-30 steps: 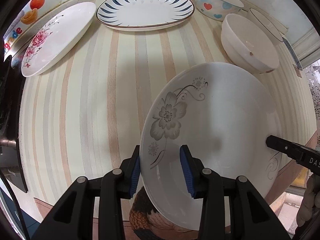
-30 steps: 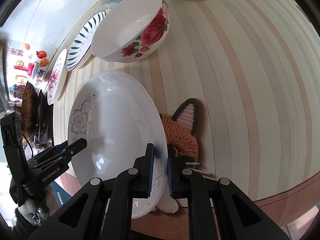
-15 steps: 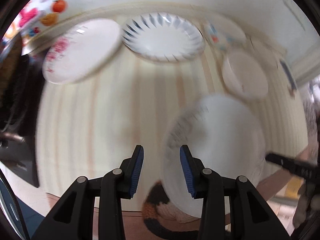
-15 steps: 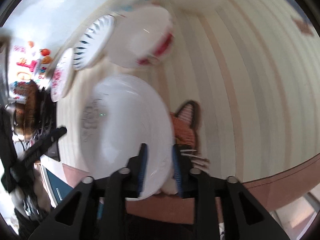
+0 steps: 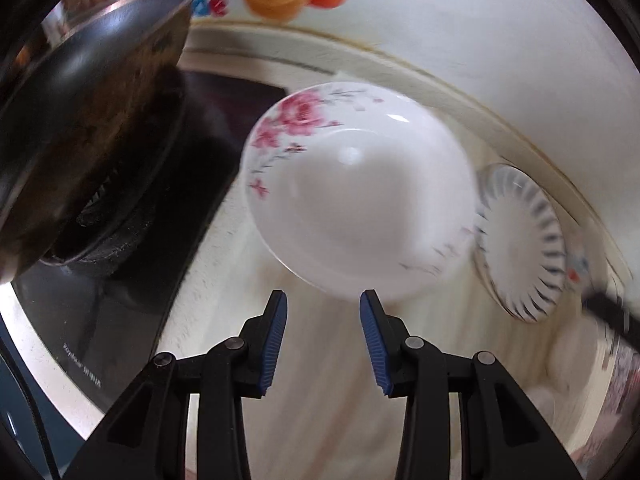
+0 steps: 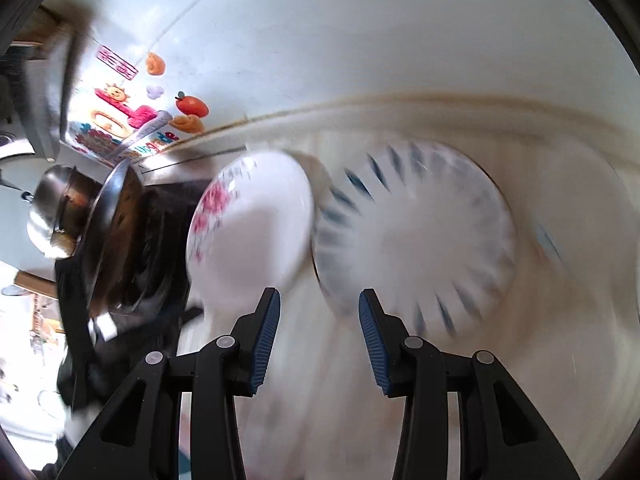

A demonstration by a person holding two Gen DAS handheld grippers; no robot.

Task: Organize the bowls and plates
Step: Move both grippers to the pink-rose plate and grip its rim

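Motion-blurred striped counter (image 5: 320,380), pink-flower plate (image 5: 360,196), blue-rimmed plate (image 6: 416,240) smeared, both grippers' jaws spread, empty.

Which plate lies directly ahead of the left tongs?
The pink-flowered plate, beside the stove; the blue-rayed plate lies further right.

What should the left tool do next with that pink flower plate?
Probably ease forward and close on the near rim of the pink flower plate. The left tool is open and empty, and the plate's edge sits just ahead of its fingers, not yet between them. The picture is blurry, so go slowly.
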